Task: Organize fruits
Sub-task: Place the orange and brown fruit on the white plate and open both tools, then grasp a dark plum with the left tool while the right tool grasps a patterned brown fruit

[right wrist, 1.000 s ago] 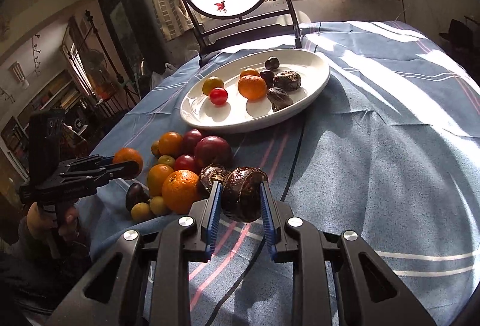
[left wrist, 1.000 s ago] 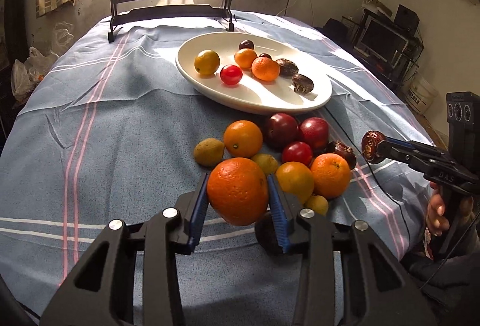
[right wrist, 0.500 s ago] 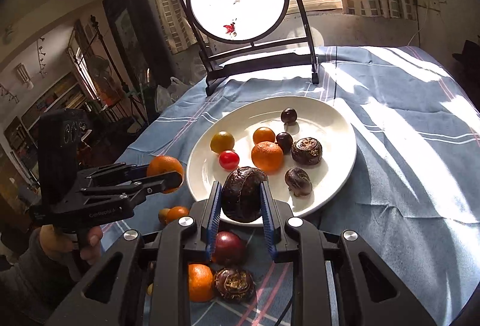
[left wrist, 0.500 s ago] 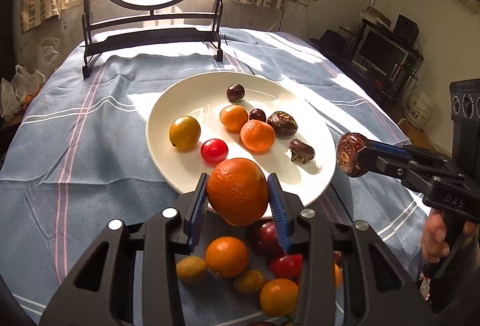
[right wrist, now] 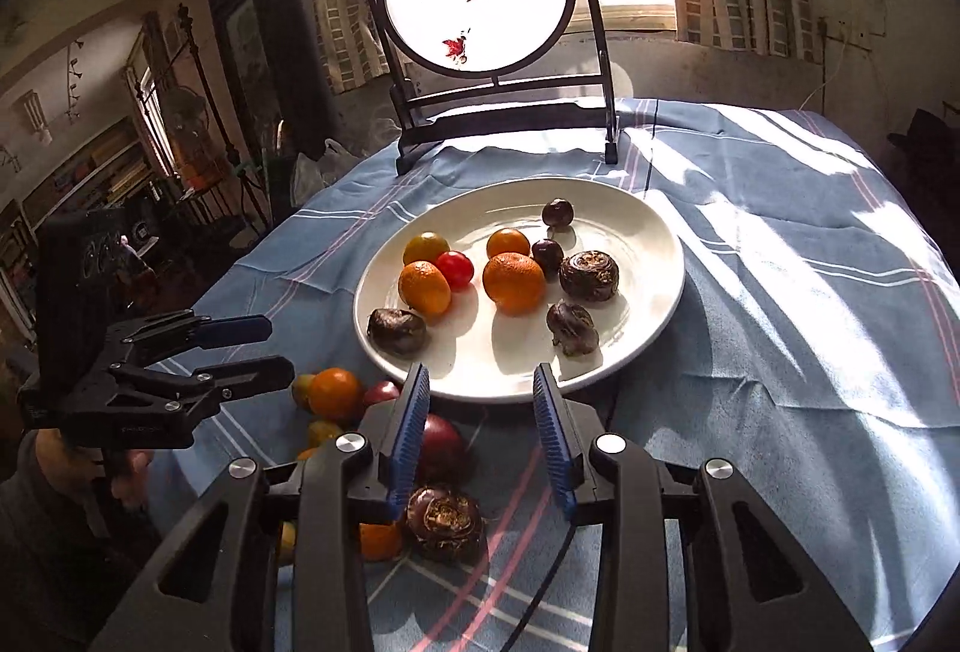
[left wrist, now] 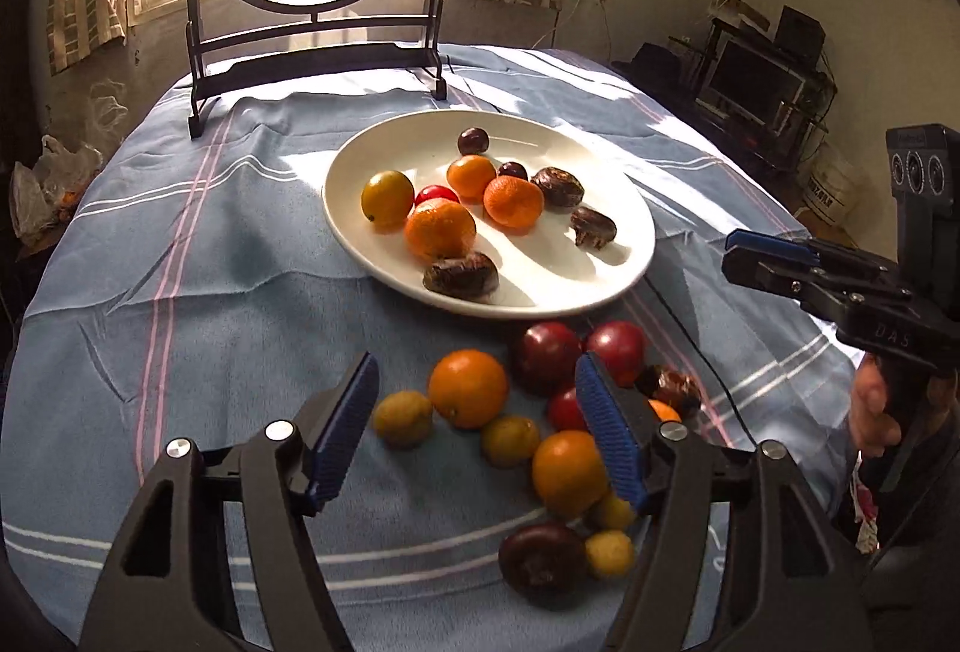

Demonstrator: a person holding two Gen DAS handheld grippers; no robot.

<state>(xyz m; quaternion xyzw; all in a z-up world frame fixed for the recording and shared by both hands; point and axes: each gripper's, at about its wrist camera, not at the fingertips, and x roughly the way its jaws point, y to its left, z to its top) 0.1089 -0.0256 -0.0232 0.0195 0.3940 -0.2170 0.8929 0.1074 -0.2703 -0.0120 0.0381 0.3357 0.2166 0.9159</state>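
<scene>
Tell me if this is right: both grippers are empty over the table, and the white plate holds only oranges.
Not quite. Both the left gripper and right gripper are empty, jaws opening, but the white plate also holds a red cherry tomato and dark brown fruits, as the right wrist view shows.

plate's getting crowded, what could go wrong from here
The orange just released on the white plate sits against the dark brown fruit at the near rim; one nudge could roll either off. The left gripper, its fingers opening, hangs over the loose pile and could scatter it.
</scene>
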